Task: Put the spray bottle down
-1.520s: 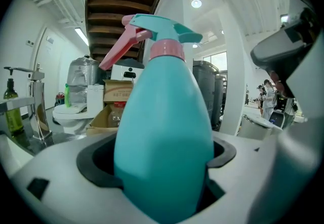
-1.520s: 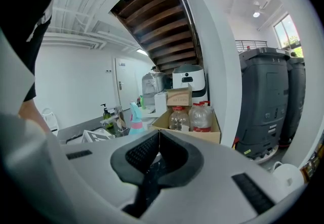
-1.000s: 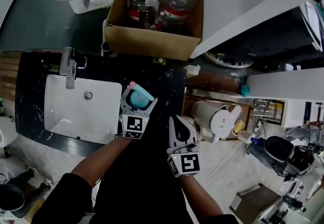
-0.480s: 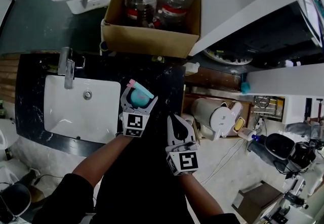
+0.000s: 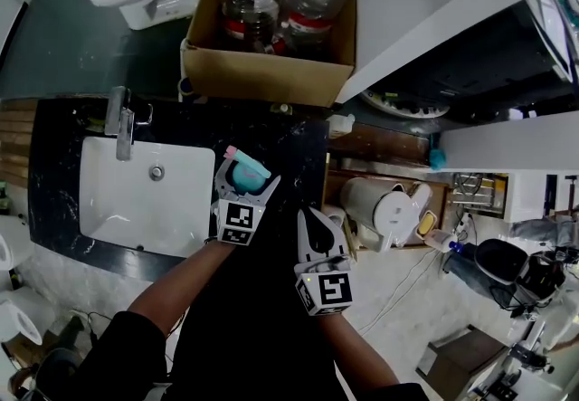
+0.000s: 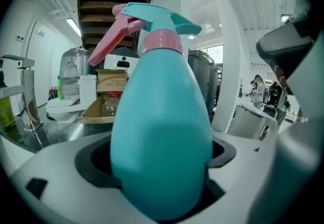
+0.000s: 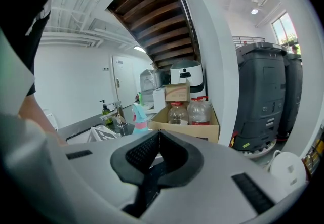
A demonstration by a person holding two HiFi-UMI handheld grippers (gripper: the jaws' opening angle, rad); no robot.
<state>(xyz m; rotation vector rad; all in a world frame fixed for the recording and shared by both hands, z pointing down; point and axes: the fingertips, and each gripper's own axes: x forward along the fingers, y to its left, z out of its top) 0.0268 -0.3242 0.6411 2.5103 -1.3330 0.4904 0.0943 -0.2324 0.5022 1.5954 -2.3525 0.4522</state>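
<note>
Almost nothing has moved: my left gripper (image 5: 245, 182) still squeezes the teal spray bottle (image 6: 161, 132), upright over the dark counter (image 5: 291, 147), just beside the white sink (image 5: 101, 209). My right gripper (image 7: 156, 142) waits nearby, fingers pressed together, holding nothing. Behind, a cardboard box (image 5: 262, 75) holds two big clear bottles (image 5: 251, 3).

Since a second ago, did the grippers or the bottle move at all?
Hardly anything. The left gripper still holds the spray bottle over the black counter beside the sink, in about the same spot. The right gripper stays shut and empty next to it. Nothing was grabbed or let go.
</note>
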